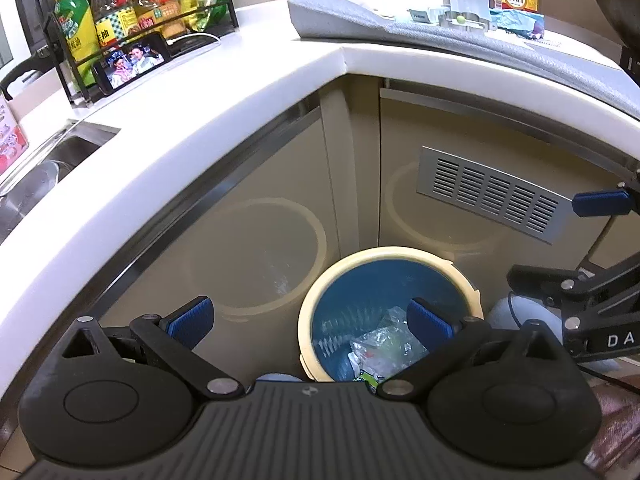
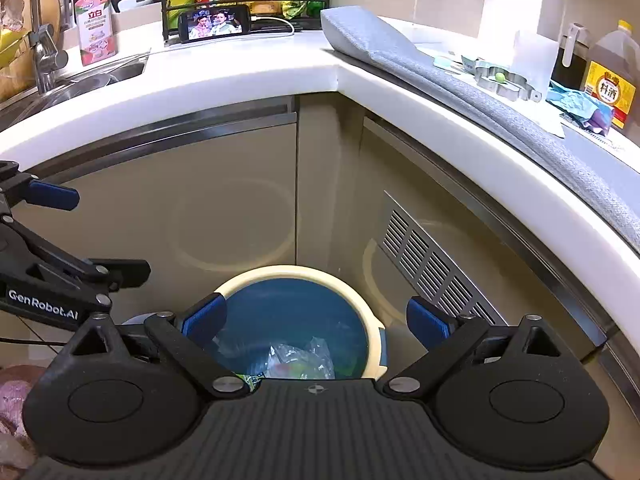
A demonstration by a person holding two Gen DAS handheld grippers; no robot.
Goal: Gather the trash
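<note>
Hovering over the bin, you have both claws empty and spread wide: the left gripper (image 1: 310, 320) with its blue pads well apart above the near rim, the right gripper (image 2: 316, 320) likewise gaping over the bin's mouth. The trash bin (image 1: 320, 280) stands on the floor in the corner where the two cabinet runs meet, its cream rim ringing a blue liner. Crumpled clear plastic wrappers (image 1: 380, 344) already lie at the bottom, with a scrap of green-printed packaging among them.

Judging by that, you are between pieces: nothing is pinched in either claw, so the step in hand reads as a drop-off finished or a return for more. What looks left to collect sits up on the white countertop (image 1: 200, 92), on the grey mat (image 1: 460, 36): a crumpled light-blue wrapper (image 2: 576, 100) beside the cooking-wine bottle (image 2: 608, 88), and a small pale packet (image 2: 444, 63) near the metal cutter mould (image 2: 504, 80). Whether the white paper behind them is waste, you cannot tell.

Your next move calls for lifting a claw clear of the counter edge, carrying it over the mat, and closing on the blue wrapper without nudging the bottle.
</note>
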